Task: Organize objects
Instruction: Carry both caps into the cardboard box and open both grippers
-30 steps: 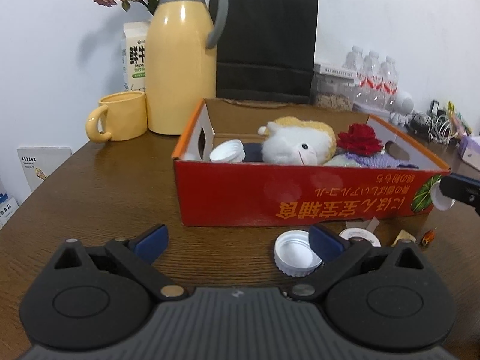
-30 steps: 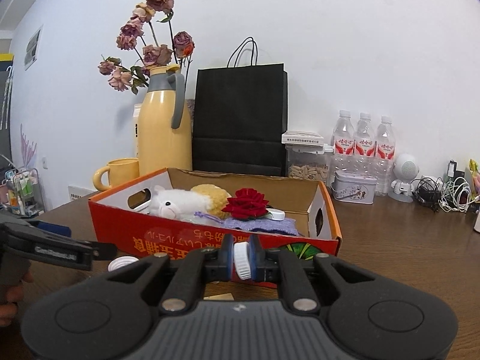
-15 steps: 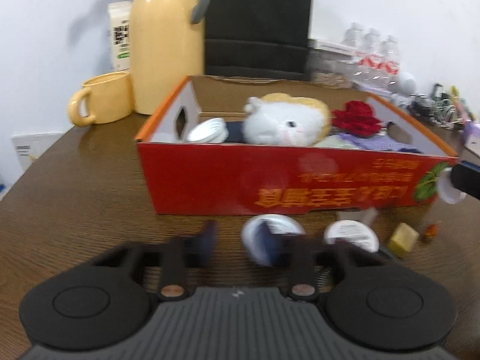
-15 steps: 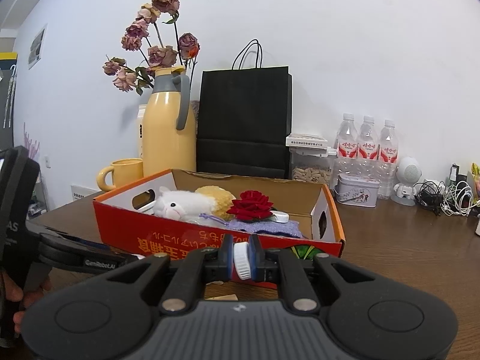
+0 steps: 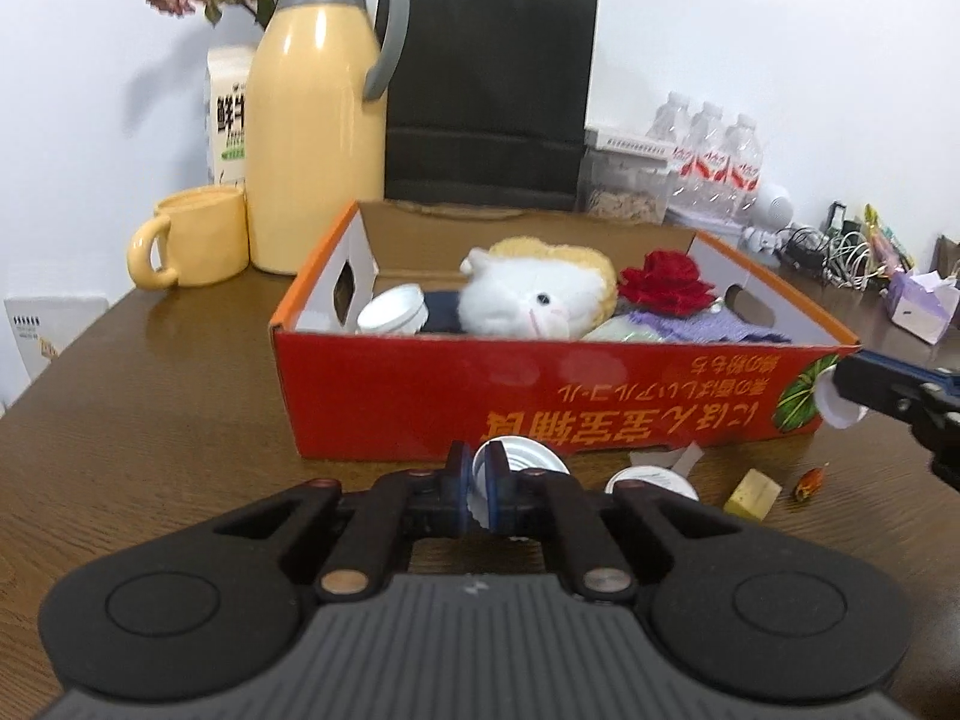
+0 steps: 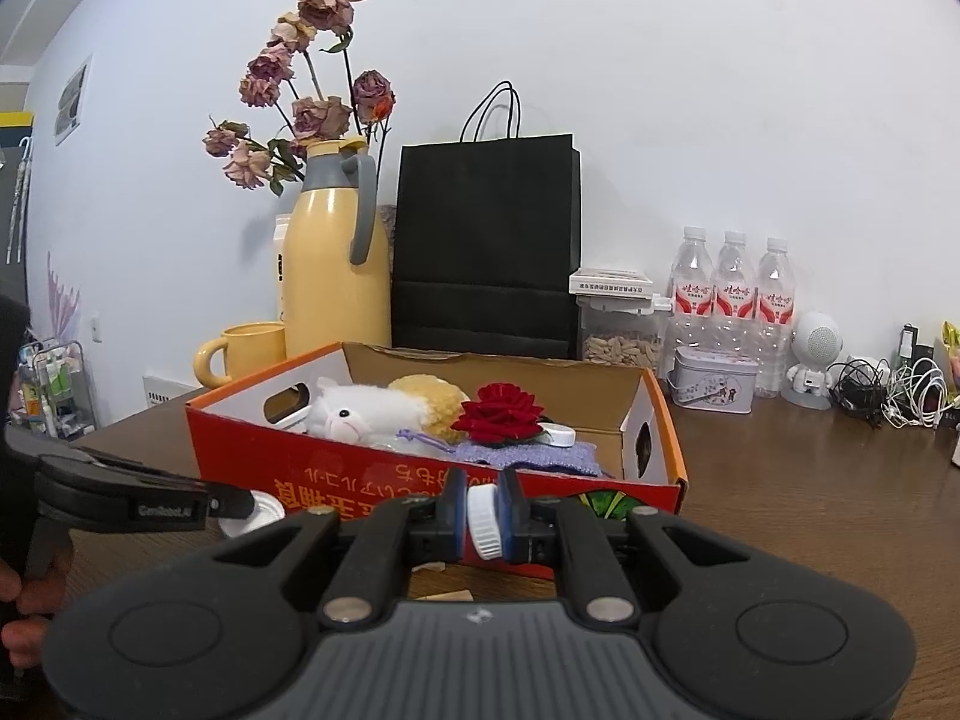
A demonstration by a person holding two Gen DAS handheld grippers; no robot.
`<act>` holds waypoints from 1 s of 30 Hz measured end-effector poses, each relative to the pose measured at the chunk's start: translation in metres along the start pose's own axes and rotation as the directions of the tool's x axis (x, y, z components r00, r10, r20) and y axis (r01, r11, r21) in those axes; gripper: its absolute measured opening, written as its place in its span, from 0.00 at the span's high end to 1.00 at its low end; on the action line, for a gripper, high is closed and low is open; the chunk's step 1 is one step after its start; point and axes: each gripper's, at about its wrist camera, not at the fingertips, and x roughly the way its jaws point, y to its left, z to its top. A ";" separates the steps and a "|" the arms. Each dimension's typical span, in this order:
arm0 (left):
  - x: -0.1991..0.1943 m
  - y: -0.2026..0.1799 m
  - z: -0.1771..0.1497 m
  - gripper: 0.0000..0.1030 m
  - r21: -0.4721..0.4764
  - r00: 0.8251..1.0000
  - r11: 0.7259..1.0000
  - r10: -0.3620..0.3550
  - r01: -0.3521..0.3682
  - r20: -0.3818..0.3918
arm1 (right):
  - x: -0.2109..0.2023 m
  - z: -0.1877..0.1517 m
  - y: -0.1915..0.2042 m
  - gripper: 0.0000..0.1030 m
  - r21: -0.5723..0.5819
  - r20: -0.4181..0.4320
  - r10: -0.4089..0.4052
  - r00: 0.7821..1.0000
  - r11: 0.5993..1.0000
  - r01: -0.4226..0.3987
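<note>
1. Up close in the left wrist view, the left tool [image 5: 477, 492] has pinched the rim of a white lid [image 5: 521, 461] between its blue pads, the jaws drawn narrow; the lid sits at the foot of the red box [image 5: 540, 396] on the brown surface [image 5: 150, 408]. A second white lid [image 5: 651, 477] lies just to its right, then a small yellow block [image 5: 752, 489] and a tiny orange item [image 5: 810, 476]. Inside the box are a white plush toy [image 5: 528, 300], a red rose [image 5: 666, 282], a purple cloth [image 5: 714, 324] and a white jar [image 5: 393, 312]. At the right edge, the right tool [image 5: 840, 387] holds a white cap [image 5: 837, 411] in front of the box's front corner.

2. Seen from the right wrist view, the right tool [image 6: 483, 510] is clamped narrowly on that ridged white cap [image 6: 483, 519], held before the box's [image 6: 360, 474] front wall. At left, the left tool [image 6: 231, 504] reaches towards a lid [image 6: 255, 513] near the box, gripped by a hand [image 6: 27, 606]. Behind the box stand a yellow jug [image 6: 330, 270], a yellow mug [image 6: 252, 348], a black paper bag [image 6: 486, 252] and three water bottles [image 6: 735, 300].
</note>
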 end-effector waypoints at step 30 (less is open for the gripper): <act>0.020 -0.006 0.104 0.94 -0.041 0.973 0.999 0.023 -0.014 0.229 | 0.088 0.081 -0.016 0.91 0.034 0.058 -0.074 0.996 0.997 0.072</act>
